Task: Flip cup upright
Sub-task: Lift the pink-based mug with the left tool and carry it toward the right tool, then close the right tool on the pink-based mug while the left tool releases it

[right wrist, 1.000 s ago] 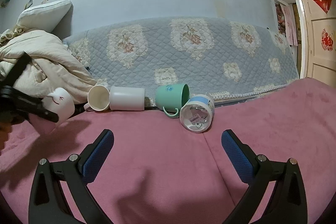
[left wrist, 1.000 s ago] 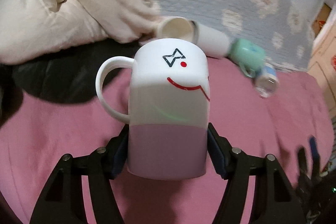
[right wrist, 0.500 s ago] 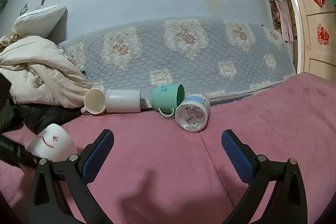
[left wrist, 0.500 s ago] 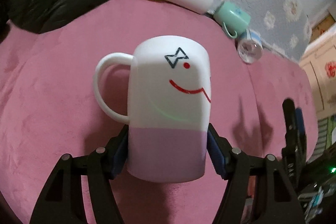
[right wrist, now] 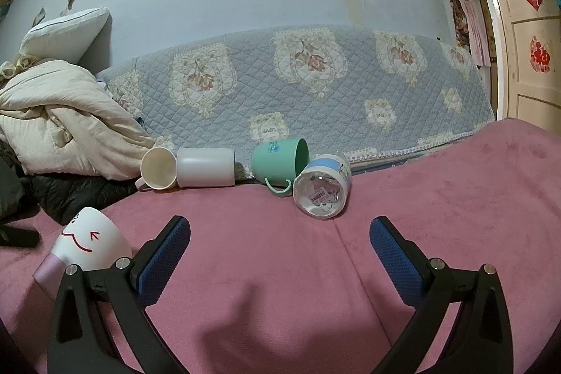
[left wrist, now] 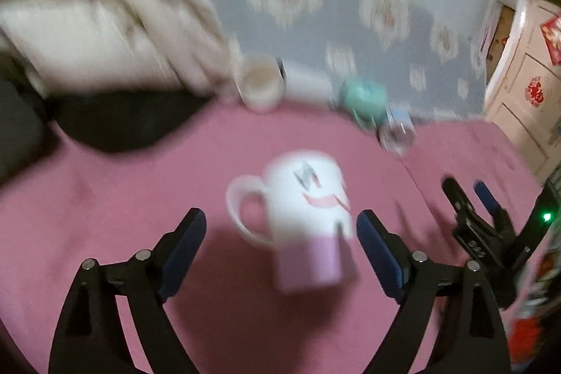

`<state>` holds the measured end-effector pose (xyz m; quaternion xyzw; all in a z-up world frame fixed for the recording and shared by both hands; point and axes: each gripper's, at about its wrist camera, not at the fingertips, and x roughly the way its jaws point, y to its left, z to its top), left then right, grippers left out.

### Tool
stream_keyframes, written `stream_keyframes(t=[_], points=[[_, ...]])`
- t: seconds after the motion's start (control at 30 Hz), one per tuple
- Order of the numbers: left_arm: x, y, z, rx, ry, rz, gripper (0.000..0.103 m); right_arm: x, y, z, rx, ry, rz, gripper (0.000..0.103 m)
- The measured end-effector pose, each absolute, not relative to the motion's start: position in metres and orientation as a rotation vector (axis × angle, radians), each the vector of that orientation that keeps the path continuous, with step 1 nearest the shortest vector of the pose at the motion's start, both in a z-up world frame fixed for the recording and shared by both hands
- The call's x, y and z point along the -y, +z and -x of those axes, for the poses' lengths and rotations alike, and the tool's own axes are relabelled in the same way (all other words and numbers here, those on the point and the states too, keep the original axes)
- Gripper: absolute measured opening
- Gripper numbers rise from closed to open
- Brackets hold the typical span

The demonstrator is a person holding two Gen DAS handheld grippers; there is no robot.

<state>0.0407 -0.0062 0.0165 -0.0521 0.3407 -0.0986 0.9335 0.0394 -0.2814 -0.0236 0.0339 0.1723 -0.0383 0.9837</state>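
A white mug with a lilac band and a drawn face rests on the pink blanket, apart from my left gripper, which is open with its blue pads on either side of the mug. The left wrist view is blurred. In the right wrist view the same mug sits tilted at the far left, partly behind my left finger. My right gripper is open and empty over the blanket. It also shows in the left wrist view at the right.
Several cups lie on their sides at the back against a quilted cover: a cream cup, a white cup, a green mug and a blue-banded cup. A cream duvet and a dark garment lie at the left.
My left gripper has opened and let go of the mug, which now rests on the blanket. The left gripper has pulled back from it. My right gripper has hardly moved.
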Motion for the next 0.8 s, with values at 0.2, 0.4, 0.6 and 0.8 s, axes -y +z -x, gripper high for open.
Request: stream_keyframes(t=[0.2,0.4,0.6,0.8], points=[[-0.037,0.028,-0.028,-0.382,-0.147,0.083,0.102,0.283,-0.029,-0.05,-0.398,-0.081,-0.079,0.103],[-0.048,-0.005,-0.029,-0.297,-0.072,0.048,0.103,0.275,-0.028,-0.054,-0.414,-0.099,-0.031,0.103],[-0.054,-0.001,-0.022,-0.245,-0.082,0.077,0.103,0.261,0.006,-0.043,-0.451,0.002,-0.048,0.103],[-0.067,0.005,-0.005,-0.172,-0.088,0.135,0.103,0.236,0.058,-0.061,-0.597,0.176,-0.16,0.103]])
